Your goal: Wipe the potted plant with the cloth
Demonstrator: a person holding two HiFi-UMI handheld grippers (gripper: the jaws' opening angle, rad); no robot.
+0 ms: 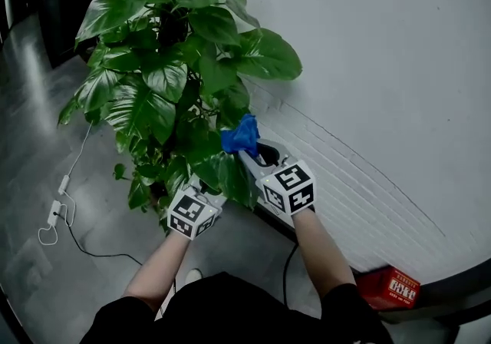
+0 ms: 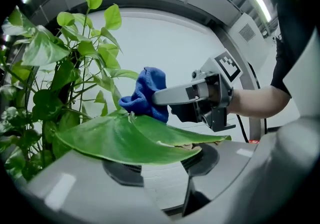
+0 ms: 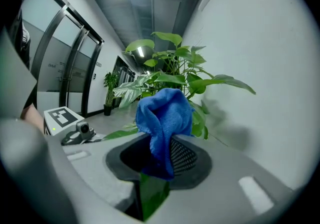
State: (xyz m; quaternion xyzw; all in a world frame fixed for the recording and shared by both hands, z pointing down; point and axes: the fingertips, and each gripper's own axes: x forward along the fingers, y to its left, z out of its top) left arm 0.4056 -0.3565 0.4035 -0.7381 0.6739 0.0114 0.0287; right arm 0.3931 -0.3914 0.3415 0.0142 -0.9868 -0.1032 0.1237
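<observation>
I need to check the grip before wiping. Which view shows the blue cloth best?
The right gripper view: the blue cloth fills the centre, close up, clamped between the right tongs. The left gripper view shows it side-on, beyond a leaf; the head view shows only a small blue bunch against the potted plant.

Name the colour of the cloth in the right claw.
Blue cloth, clearest in the right gripper view.

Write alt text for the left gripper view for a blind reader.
A broad green leaf lies across the open left gripper, its jaws apart. Just above it the right gripper holds a blue cloth against or close to the leaf; the potted plant stands at left.
</observation>
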